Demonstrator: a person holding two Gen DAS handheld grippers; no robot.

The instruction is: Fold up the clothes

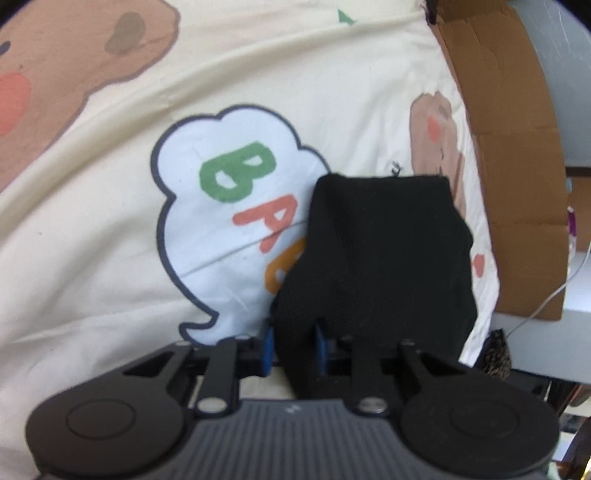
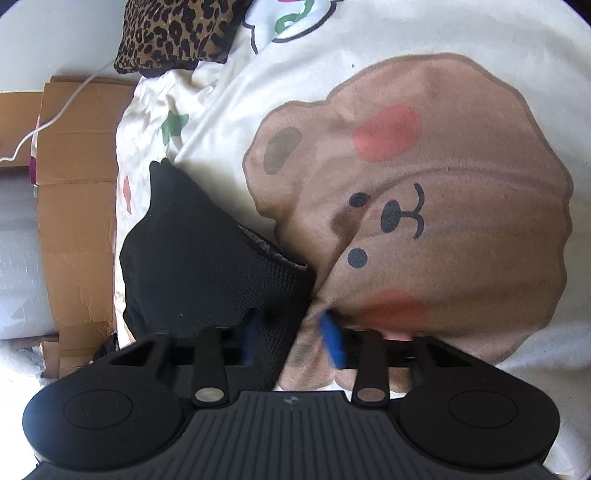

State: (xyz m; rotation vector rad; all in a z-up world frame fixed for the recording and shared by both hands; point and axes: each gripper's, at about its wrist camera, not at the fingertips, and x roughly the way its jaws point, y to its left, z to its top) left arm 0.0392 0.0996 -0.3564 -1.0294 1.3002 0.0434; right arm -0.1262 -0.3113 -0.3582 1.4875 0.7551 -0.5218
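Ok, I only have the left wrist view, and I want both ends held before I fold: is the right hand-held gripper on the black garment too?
Observer: Yes. The right hand-held gripper has the black knitted garment between its blue pads.
Operator: Only the garment?
Observer: No. A bunch of the cream bear-print bedsheet sits between the pads as well, with creases running towards it.
Operator: Anything else on that side?
Observer: A leopard-print fabric bundle lies further off at the sheet's edge, apart from the garment.
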